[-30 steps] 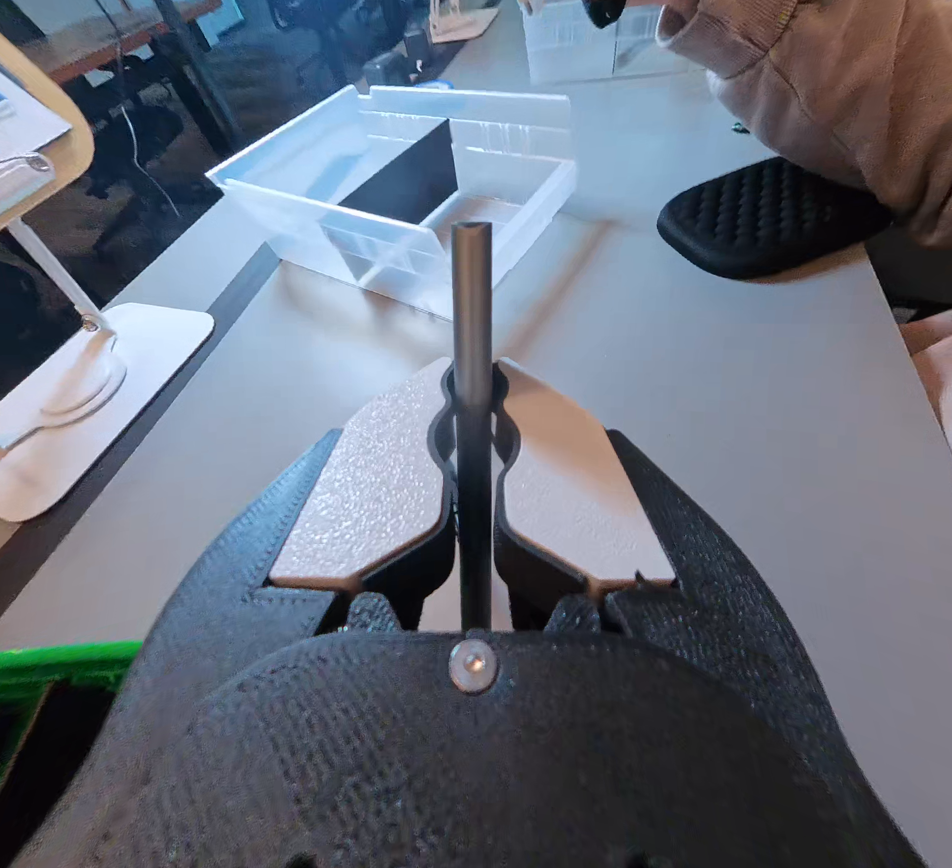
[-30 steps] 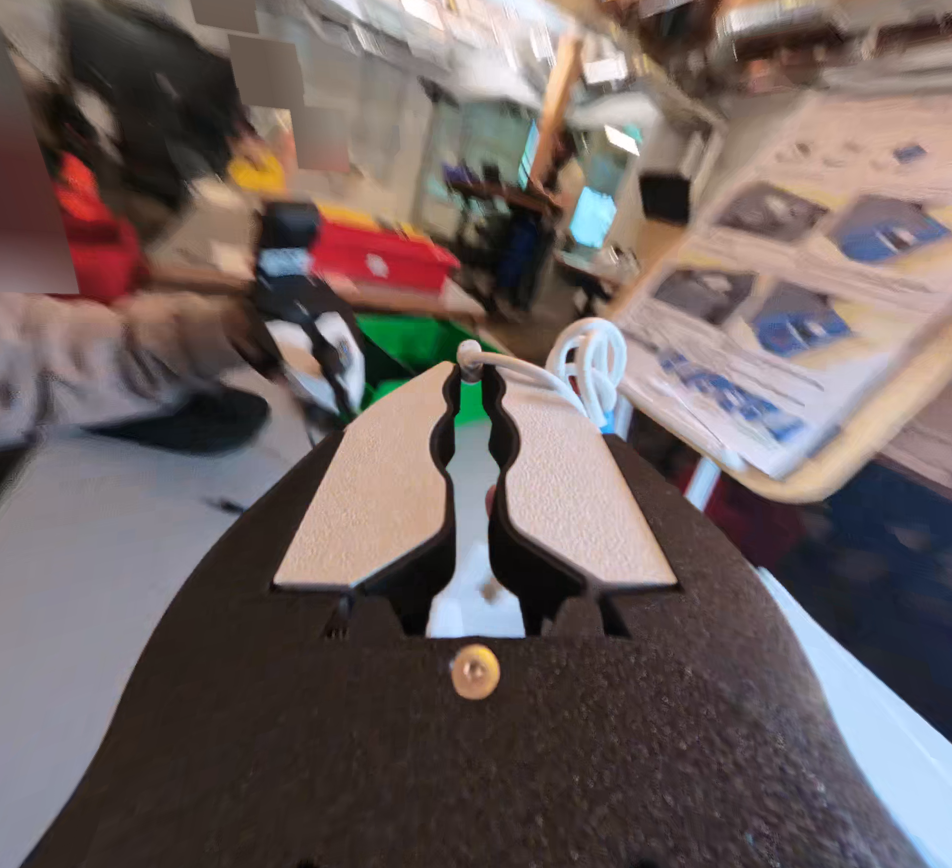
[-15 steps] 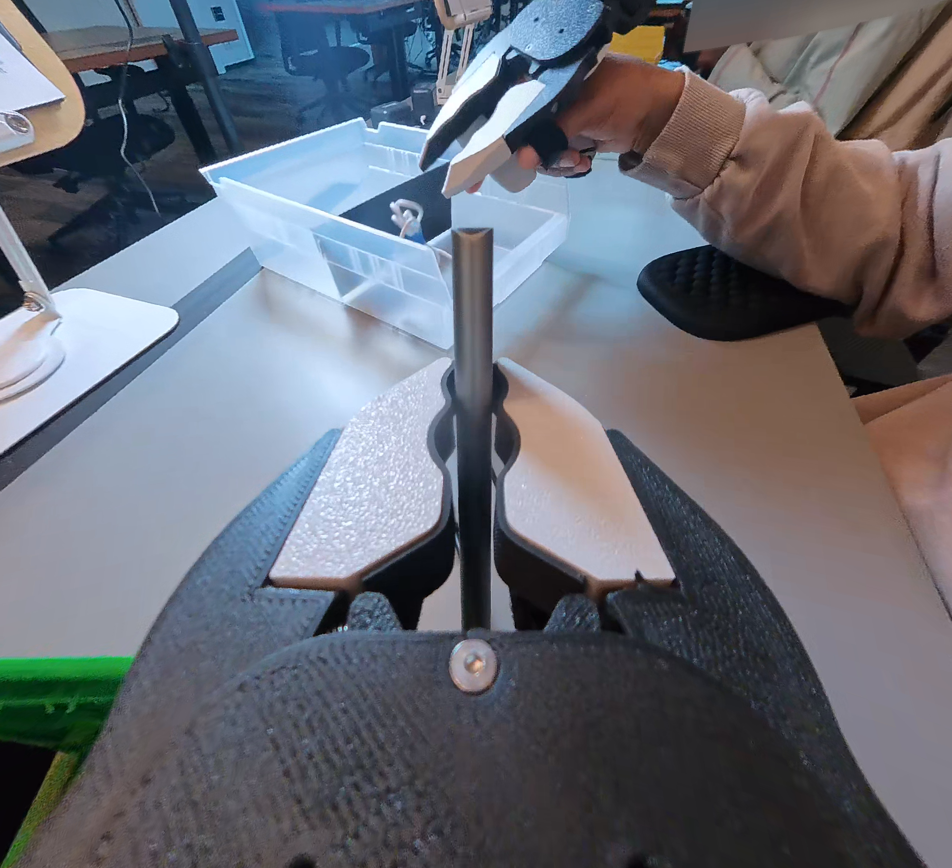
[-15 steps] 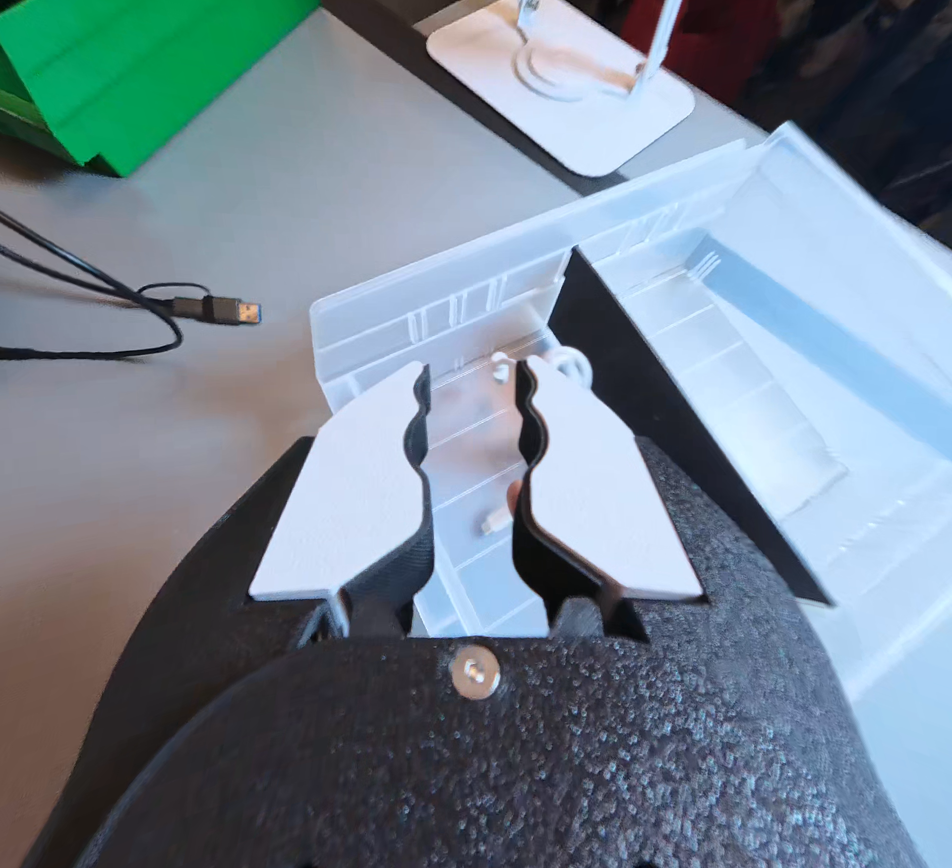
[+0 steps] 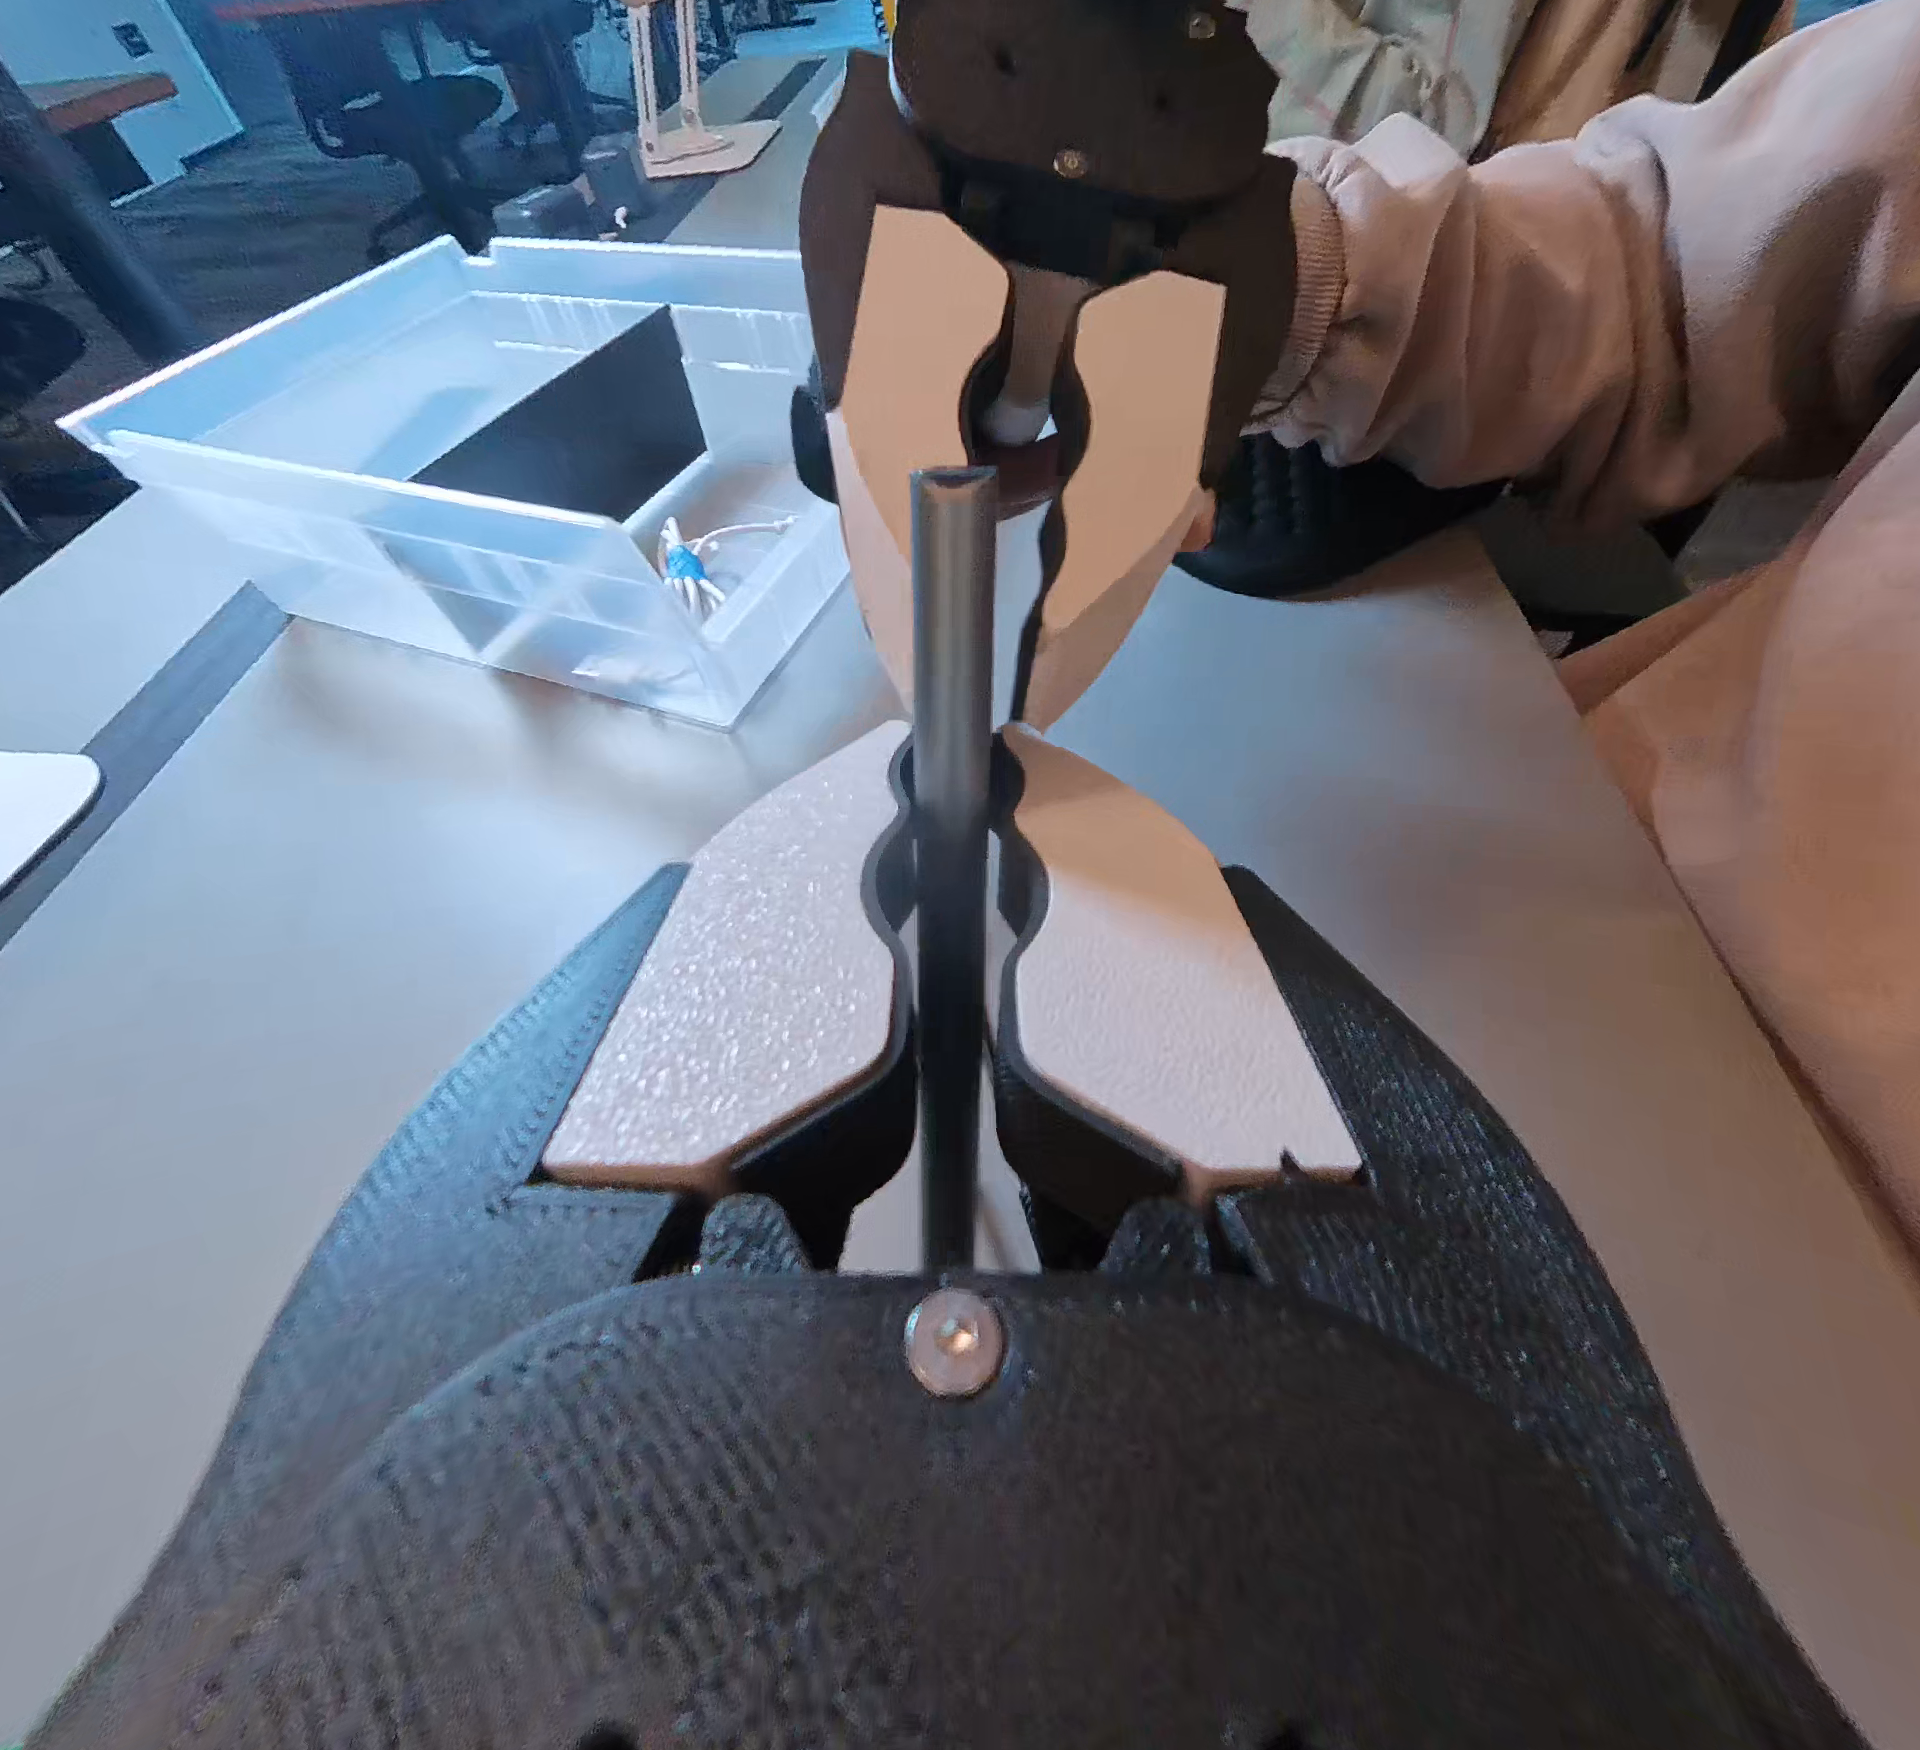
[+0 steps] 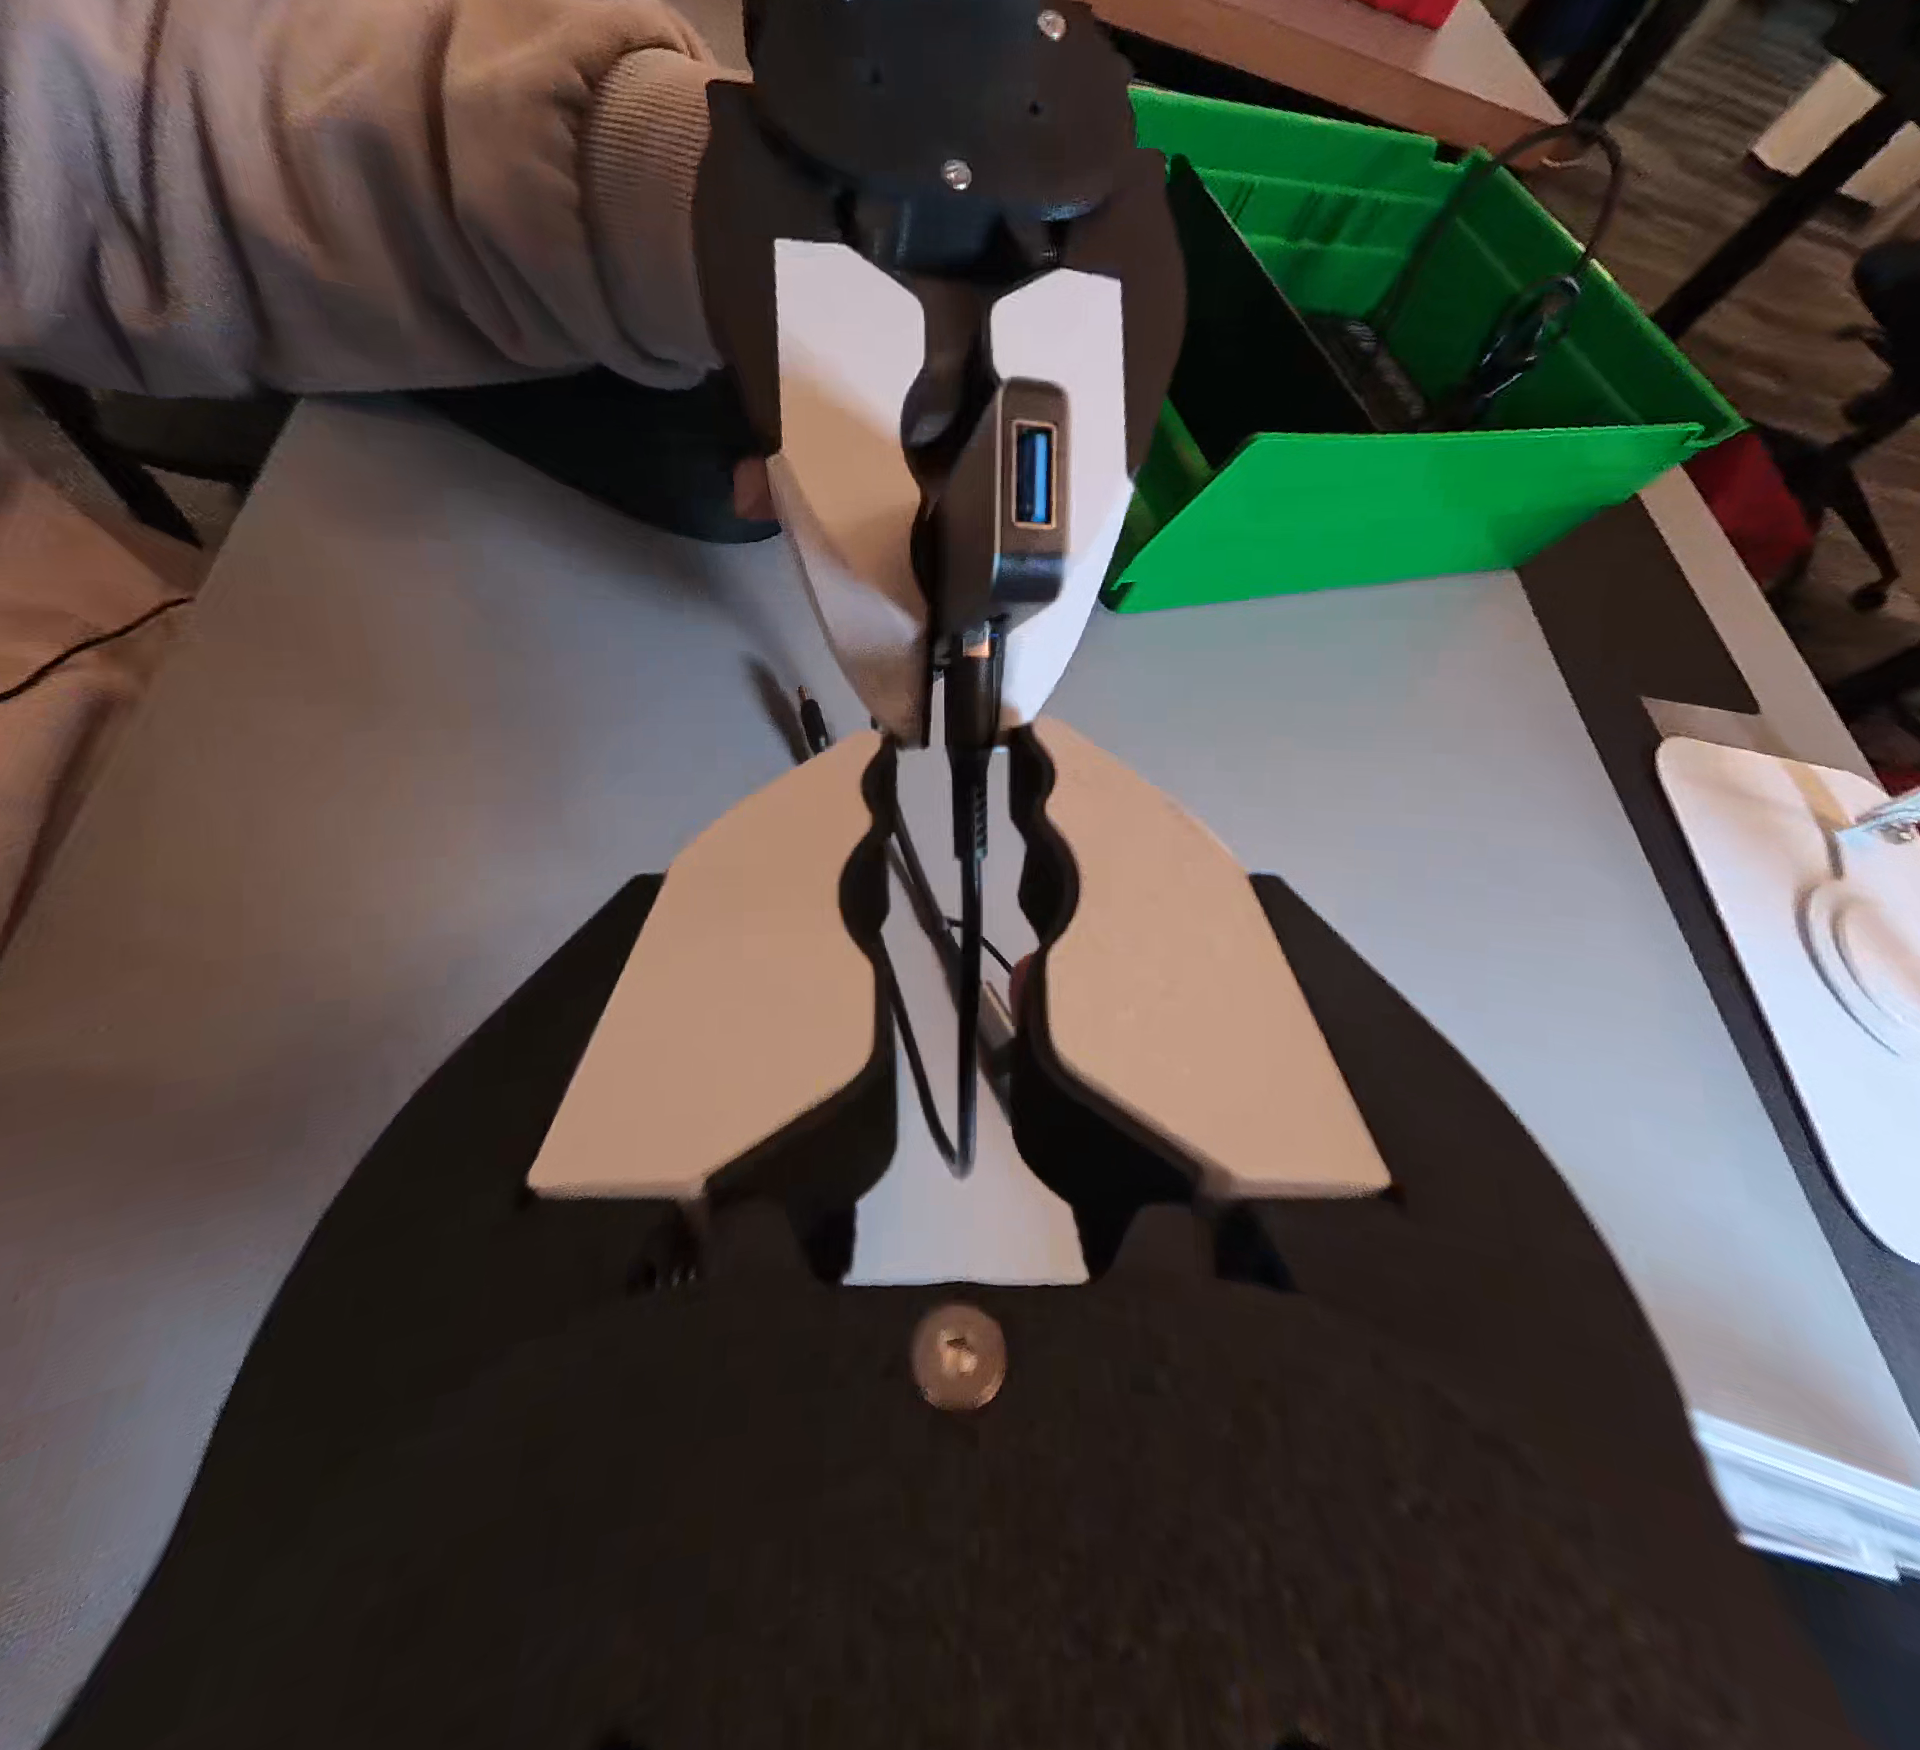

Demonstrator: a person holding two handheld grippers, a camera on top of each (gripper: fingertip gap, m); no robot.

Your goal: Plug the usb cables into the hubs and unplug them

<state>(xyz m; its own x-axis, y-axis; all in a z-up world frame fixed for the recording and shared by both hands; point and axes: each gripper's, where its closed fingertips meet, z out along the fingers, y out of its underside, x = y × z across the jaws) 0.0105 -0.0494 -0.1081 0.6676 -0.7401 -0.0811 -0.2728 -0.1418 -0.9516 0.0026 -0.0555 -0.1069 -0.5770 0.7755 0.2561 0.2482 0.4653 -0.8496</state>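
My left gripper (image 5: 954, 755) is shut on a slim grey USB hub (image 5: 951, 661), seen edge-on and standing up between the fingers. In the right wrist view the left gripper (image 6: 961, 713) faces me, and the hub (image 6: 1013, 495) shows a blue port. A black cable plug (image 6: 971, 692) sits in the hub's lower end, and its cable hangs down. My right gripper (image 6: 954, 739) is open, tip to tip with the left one, its fingers on either side of that black cable without touching it. It also shows in the left wrist view (image 5: 977, 692). A bundled white cable (image 5: 696, 557) lies in the clear bin (image 5: 312, 474).
A green bin (image 6: 1455, 495) holding black cables stands behind the left gripper. A loose black plug (image 6: 805, 713) lies on the grey table. A black padded rest (image 5: 1351, 537) is at the right and a white lamp base (image 6: 1787, 921) at the table edge. Only a small space, under 4 cm, lies between the two pairs of fingers. My right tips are roughly 25 cm from the black padded rest (image 5: 1351, 537).
My right gripper let go of the white cable over the clear bin, then swung round to face the left gripper, open. The left gripper kept hold of the hub.
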